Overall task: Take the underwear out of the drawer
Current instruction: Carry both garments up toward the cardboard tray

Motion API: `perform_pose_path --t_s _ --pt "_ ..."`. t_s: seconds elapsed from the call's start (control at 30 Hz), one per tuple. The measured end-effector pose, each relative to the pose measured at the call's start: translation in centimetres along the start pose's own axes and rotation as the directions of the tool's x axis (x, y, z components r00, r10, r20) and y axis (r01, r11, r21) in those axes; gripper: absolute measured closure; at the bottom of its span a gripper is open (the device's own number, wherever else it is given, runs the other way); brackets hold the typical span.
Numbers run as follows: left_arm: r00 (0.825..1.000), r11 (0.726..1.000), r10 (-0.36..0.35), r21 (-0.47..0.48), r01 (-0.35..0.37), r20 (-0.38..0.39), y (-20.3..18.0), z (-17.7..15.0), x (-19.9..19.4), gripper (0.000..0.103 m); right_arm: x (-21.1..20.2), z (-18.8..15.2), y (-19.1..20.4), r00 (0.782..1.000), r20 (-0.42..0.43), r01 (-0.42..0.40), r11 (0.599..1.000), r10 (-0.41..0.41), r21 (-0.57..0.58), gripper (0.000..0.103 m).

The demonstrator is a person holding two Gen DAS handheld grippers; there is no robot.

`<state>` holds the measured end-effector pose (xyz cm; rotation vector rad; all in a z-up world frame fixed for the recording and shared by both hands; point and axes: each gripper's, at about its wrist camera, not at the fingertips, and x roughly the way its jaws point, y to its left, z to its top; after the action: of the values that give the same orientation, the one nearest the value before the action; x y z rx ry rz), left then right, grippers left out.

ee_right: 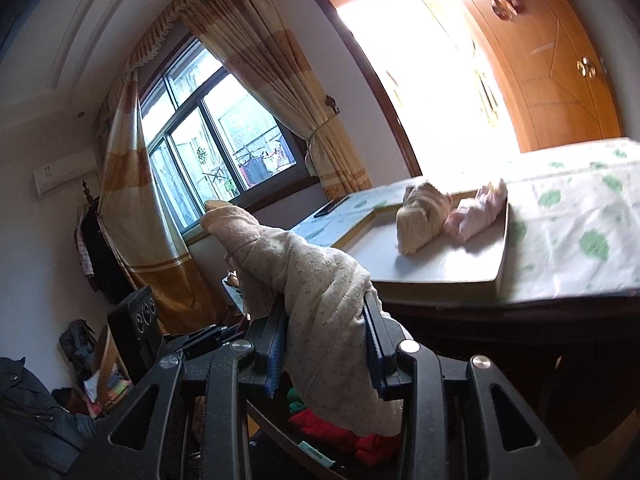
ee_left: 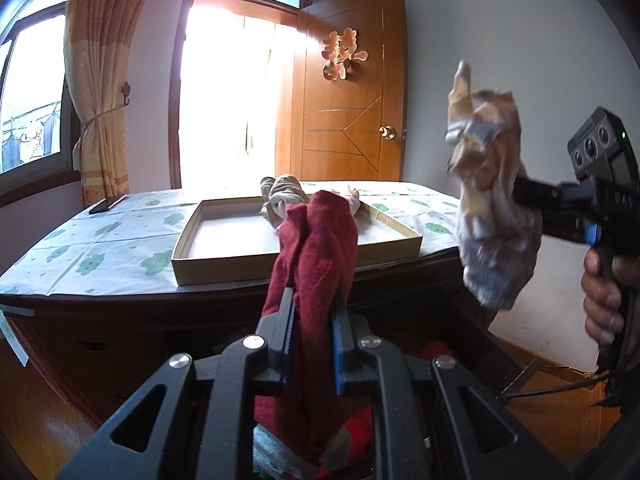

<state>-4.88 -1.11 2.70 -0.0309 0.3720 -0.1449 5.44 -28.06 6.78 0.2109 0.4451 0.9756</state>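
Between the left gripper jaws: dark red underwear, clamped tight, bunched into a roll. Its long axis runs roughly upright, top end pointing up and away toward the cardboard tray, tail hanging down toward the open drawer. Right gripper is clenched on a beige dotted underwear piece, jaws part-spread by the thick fabric. That piece also stands near upright, its tip leaning to the window side, loose end trailing below the jaws just over the red clothes left in the drawer.

Landmark is the tray on the dresser top. Both held pieces sit on the near side of the tray, above the drawer and clear of it or nearly so. Two bundles already lie in the tray's far corner: a beige bundle and a pink bundle.

My read of the step: carry to tray. Lift until the tails clear the dresser edge, keep the grip firm, go forward over the near tray wall, and release over bare tray floor beside the bundles. Snag risk: tails dragging on the drawer front.
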Motion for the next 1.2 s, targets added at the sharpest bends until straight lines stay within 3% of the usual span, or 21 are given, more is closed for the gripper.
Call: perform_pose_path --t_s 0.5,1.2 --pt "1.0 1.0 0.016 -0.006 -0.016 0.014 0.7 1.0 0.1 0.09 1.8 0.6 0.8 1.0 -0.009 -0.025 1.0 0.025 -0.015 0.066" --pt "0.998 0.998 0.052 0.018 -0.053 0.019 2.4 3.8 2.4 0.09 6.0 2.3 0.0 0.999 -0.027 0.03 0.999 -0.031 -0.035 0.066"
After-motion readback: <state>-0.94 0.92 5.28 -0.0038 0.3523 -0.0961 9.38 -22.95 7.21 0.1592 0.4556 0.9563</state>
